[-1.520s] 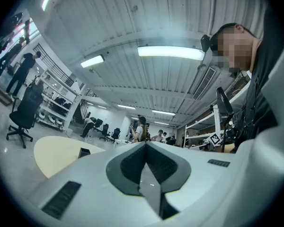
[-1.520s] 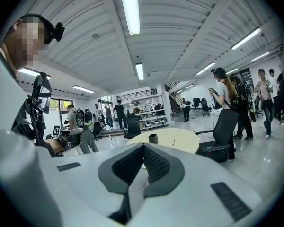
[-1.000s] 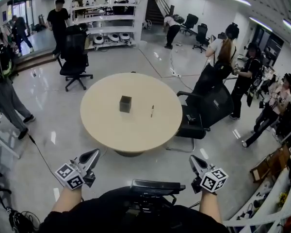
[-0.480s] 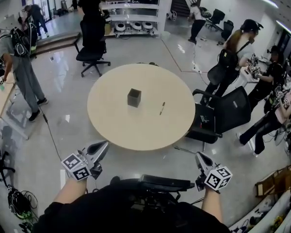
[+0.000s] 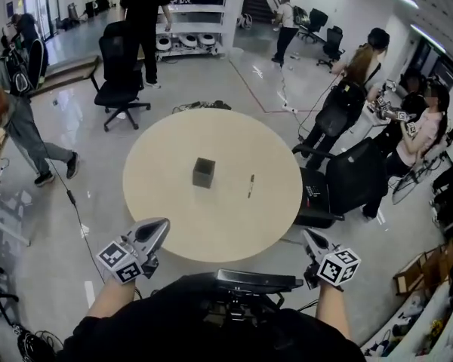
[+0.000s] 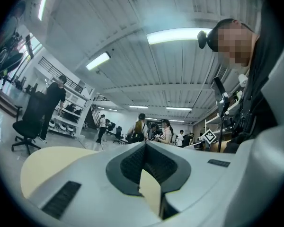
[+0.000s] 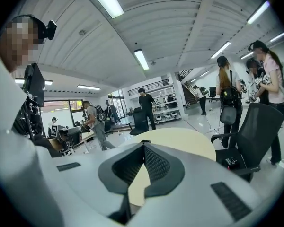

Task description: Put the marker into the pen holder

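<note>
The dark square pen holder (image 5: 204, 172) stands upright near the middle of the round beige table (image 5: 181, 225). The thin dark marker (image 5: 251, 185) lies flat to its right, apart from it. My left gripper (image 5: 157, 229) hangs at the table's near edge on the left, jaws shut and empty. At the near right edge, my right gripper (image 5: 309, 237) is also shut and empty. In the left gripper view the left gripper (image 6: 145, 144) shows its tips meeting, with the table (image 6: 52, 160) beyond. The right gripper (image 7: 143, 144) looks the same in the right gripper view, facing the table (image 7: 184, 138). Neither gripper view shows the marker.
A black office chair (image 5: 351, 176) stands against the table's right side. Another black chair (image 5: 119, 74) stands at the far left. Several people stand around the room, and a white shelf unit (image 5: 189, 21) is at the back. A cable (image 5: 69, 198) runs across the floor on the left.
The table has come nearer in the head view and both grippers now reach its near edge. Both pairs of jaws look the same as before. People in the room have shifted.
</note>
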A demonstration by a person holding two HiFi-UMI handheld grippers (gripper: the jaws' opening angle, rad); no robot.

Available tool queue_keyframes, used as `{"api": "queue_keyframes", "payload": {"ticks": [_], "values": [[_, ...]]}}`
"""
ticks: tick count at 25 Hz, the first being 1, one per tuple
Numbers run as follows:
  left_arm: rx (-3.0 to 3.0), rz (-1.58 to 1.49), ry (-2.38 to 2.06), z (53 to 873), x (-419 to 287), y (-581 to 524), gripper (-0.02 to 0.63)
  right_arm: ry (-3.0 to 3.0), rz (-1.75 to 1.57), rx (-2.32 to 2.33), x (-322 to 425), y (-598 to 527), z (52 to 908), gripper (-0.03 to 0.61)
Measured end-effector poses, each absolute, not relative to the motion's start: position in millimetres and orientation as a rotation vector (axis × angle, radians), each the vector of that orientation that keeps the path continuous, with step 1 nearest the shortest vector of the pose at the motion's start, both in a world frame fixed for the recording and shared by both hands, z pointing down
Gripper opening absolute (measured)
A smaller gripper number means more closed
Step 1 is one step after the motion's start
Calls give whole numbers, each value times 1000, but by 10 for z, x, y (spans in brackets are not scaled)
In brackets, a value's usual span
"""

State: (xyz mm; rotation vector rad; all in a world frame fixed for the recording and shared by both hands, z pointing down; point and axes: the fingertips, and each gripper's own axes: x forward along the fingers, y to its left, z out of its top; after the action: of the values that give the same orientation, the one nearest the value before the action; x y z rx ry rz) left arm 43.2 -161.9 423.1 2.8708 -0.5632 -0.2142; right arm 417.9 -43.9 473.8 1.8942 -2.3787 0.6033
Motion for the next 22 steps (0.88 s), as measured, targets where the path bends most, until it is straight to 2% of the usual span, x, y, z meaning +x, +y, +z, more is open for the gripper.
{"api": "queue_keyframes", "payload": {"ticks": [11, 22], "values": [[2859, -174, -491, 4276, 291, -2834, 2, -2250, 731, 1935, 3989, -1502, 4772, 0], [2796, -121, -623, 4393, 882, -3273, 2, -2267, 890, 1732, 4658, -2604, 5136, 0]]}}
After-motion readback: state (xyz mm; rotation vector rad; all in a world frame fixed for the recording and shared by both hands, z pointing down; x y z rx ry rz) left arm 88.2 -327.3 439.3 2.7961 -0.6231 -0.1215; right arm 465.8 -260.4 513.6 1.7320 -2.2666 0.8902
